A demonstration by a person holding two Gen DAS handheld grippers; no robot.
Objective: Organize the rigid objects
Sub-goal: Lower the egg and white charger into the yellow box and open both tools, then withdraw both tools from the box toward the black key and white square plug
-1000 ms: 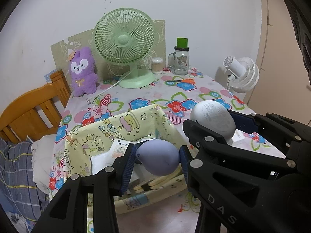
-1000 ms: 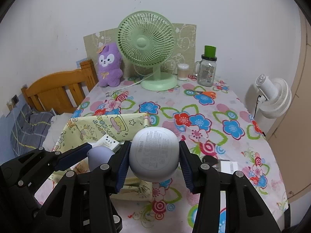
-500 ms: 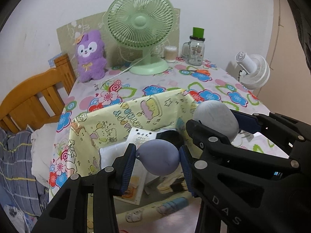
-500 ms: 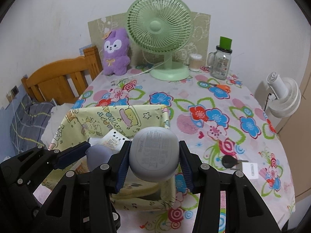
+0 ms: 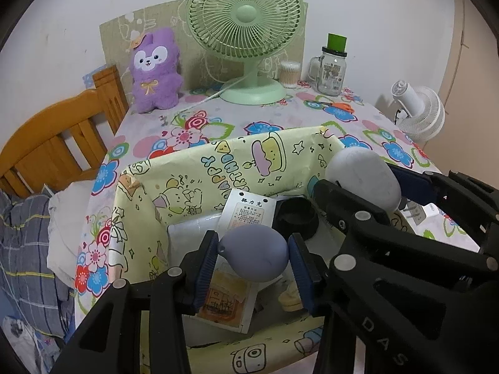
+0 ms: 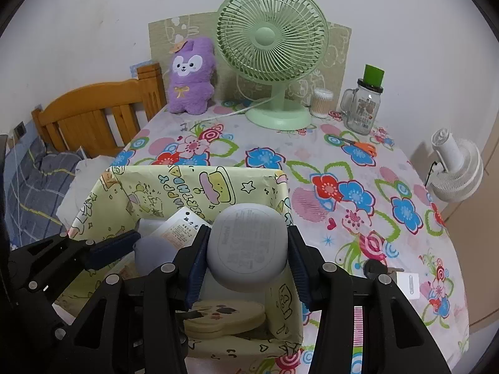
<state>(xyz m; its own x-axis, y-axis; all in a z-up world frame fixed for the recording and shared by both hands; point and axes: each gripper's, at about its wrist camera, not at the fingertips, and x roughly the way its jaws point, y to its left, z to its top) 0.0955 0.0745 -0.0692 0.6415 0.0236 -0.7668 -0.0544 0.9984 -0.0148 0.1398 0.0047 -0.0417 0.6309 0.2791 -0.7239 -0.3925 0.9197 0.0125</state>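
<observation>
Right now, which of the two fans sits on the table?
The green desk fan, standing on the floral tablecloth beside the purple plush toy. The white fan sits off the table's right edge.

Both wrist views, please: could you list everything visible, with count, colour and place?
box: 1, yellow cartoon print, near table edge
card: 1, white, in box
ring: 1, black, in box
fan: 1, green, table back
plush toy: 1, purple, left of fan
jar: 1, glass, green lid, right of fan
cotton swabs: 1 tub, between fan and jar
scissors: 1, orange handles, before jar
small fan: 1, white, beyond table
blower bulb: 1, lilac, over box
case: 1, grey, over box
left gripper: shut on blower bulb
right gripper: shut on case
</observation>
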